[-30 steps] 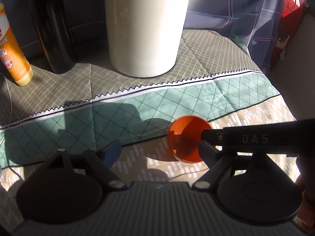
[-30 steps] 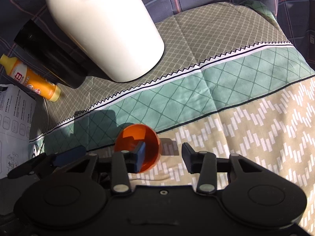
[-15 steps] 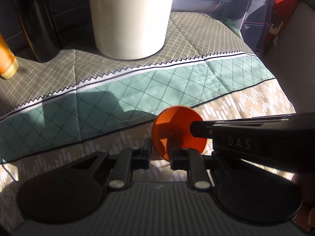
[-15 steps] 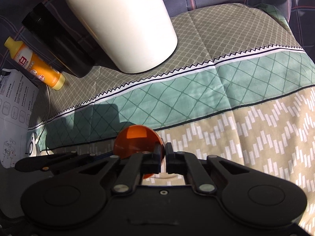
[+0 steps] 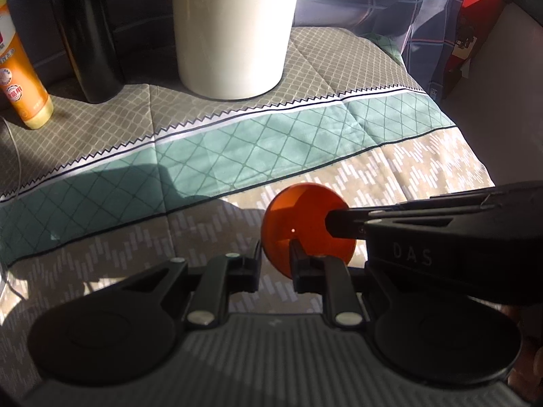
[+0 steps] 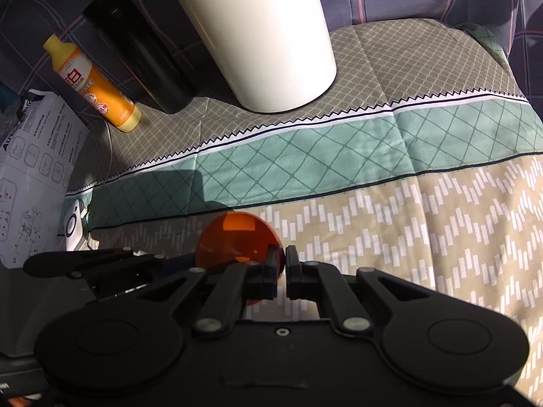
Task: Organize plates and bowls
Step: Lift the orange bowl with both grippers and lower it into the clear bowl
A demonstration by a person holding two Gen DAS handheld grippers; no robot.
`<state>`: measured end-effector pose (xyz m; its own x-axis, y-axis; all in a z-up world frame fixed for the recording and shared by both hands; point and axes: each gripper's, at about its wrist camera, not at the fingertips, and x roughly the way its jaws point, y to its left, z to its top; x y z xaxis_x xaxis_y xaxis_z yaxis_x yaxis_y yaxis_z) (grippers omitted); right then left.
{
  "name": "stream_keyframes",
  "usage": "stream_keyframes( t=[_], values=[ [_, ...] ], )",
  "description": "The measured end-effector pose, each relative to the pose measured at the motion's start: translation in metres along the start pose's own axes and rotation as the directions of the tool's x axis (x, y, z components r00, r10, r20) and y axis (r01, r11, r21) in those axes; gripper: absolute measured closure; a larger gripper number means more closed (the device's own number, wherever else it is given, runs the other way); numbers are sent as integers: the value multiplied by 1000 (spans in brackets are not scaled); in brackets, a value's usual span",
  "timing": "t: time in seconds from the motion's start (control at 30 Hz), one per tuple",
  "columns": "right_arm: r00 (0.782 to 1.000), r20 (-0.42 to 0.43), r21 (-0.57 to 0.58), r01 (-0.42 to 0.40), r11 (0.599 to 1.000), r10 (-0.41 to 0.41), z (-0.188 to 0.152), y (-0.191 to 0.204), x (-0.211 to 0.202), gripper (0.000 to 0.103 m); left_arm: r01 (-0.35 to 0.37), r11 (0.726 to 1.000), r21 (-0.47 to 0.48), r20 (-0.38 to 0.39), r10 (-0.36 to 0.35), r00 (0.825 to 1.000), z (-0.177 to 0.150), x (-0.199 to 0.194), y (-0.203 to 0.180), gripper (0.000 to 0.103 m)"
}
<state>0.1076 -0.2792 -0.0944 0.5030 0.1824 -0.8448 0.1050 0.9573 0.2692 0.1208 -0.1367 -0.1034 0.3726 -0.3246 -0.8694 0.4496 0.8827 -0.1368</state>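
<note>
Orange bowl (image 5: 307, 229) is located directly ahead of the left gripper (image 5: 275, 261), at its fingertips, slightly to the right of the centre line. The bowl is held clear of the patterned cloth (image 5: 258, 146), tipped on edge, so that its round face is turned toward the left wrist camera. No long axis is noted: the outline is circular.

Left gripper: jaws drawn close, one finger on each side of the bowl's lower-left rim. The rim appears pinched between them; contact at the pads is partly hidden, so the grip is judged, not confirmed.

Right gripper (image 6: 281, 266): jaws nearly pressed together, only a thin gap remaining. In the right wrist view the bowl (image 6: 237, 239) sits just ahead and left of the fingertips, with its right edge entering that gap. In the left wrist view the right gripper's finger (image 5: 342, 222) is seen reaching in from the right and overlapping the bowl's right side. A pinch on the rim is judged likely.

Both tools are equally near the bowl, on opposite sides of it. The coming move is judged to depend on which side lets go.

Bowl appearance: small, translucent orange plastic, smooth, glowing where sunlit, shaded across its lower part. A small moulding dot is seen at its centre.

Other plates or bowls: none seen in either view.
</note>
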Motion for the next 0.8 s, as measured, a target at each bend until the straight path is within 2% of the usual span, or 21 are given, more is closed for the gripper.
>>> stream_keyframes(
  t=[0.57, 0.8],
  values=[
    [999, -27, -144, -42, 989, 38, -58, 54, -65, 99, 11, 999, 45, 24, -12, 1000, -69, -86, -2, 86],
    [998, -38, -192, -53, 980, 47, -81, 69, -87, 98, 42, 999, 35, 16, -42, 999, -99, -108, 0, 83]
  ],
)
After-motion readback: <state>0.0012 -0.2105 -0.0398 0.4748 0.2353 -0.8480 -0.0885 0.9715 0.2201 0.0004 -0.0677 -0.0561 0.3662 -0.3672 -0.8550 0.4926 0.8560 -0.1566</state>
